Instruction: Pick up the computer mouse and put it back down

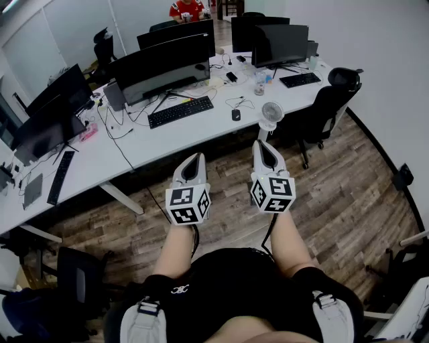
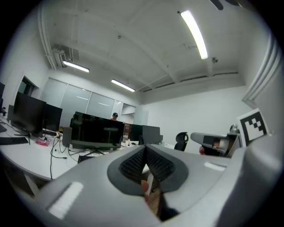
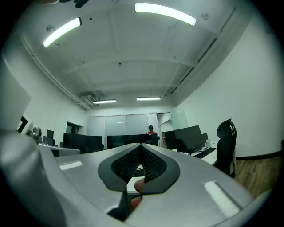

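Observation:
The dark computer mouse (image 1: 236, 114) lies on the long white desk (image 1: 161, 144), to the right of a black keyboard (image 1: 179, 111). Both grippers are held side by side over the wooden floor, short of the desk's front edge and well apart from the mouse. My left gripper (image 1: 196, 159) has its jaws together with nothing between them, as its own view shows (image 2: 145, 147). My right gripper (image 1: 263, 145) is likewise shut and empty (image 3: 141, 146). Neither gripper view shows the mouse.
Several dark monitors (image 1: 164, 65) and a second keyboard (image 1: 299, 80) stand on the desk. A small white fan (image 1: 271, 114) sits at the desk's front edge near the mouse. A black office chair (image 1: 328, 100) stands to the right. A person in red (image 1: 186, 9) sits far behind.

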